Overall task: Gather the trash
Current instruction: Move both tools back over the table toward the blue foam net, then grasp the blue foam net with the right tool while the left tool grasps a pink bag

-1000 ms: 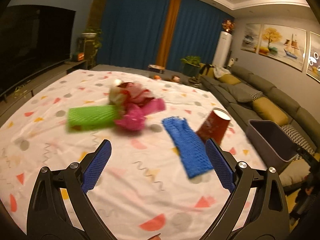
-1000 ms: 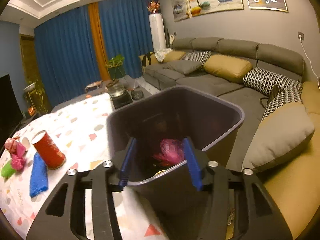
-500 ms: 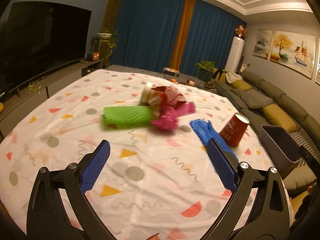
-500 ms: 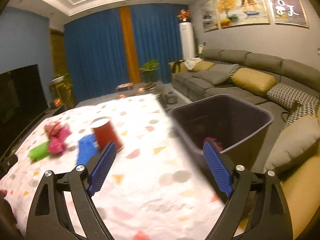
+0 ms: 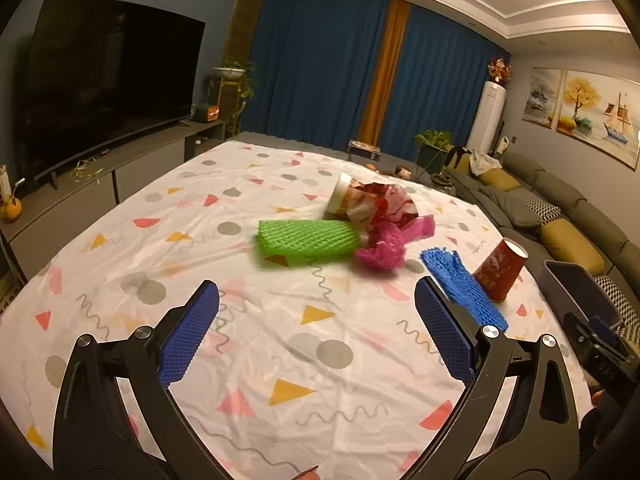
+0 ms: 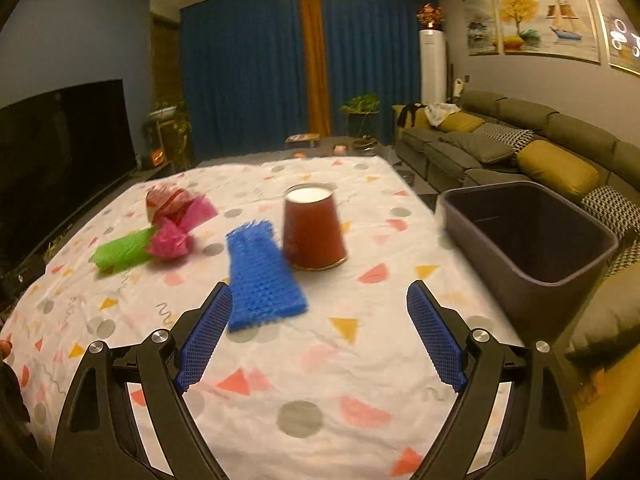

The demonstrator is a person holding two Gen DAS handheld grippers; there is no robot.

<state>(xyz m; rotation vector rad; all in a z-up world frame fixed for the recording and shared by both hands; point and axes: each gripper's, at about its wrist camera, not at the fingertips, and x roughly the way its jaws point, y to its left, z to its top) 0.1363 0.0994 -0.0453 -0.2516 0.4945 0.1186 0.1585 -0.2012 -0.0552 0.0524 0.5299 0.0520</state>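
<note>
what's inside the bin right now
From the right wrist view, only the bin's dark inner walls show. Its near wall hides the bottom, so any trash inside cannot be seen.

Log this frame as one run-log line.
left gripper: open, empty | right gripper: open, empty, facing blue foam net | red cup: upside down on table | bin: beside table

The right gripper (image 6: 316,326) hangs over the patterned tablecloth (image 6: 320,364), jaws spread wide and empty. Just beyond lie a blue foam net (image 6: 260,276) and an upturned red paper cup (image 6: 313,232), touching. A dark bin (image 6: 532,240) stands right.
</note>
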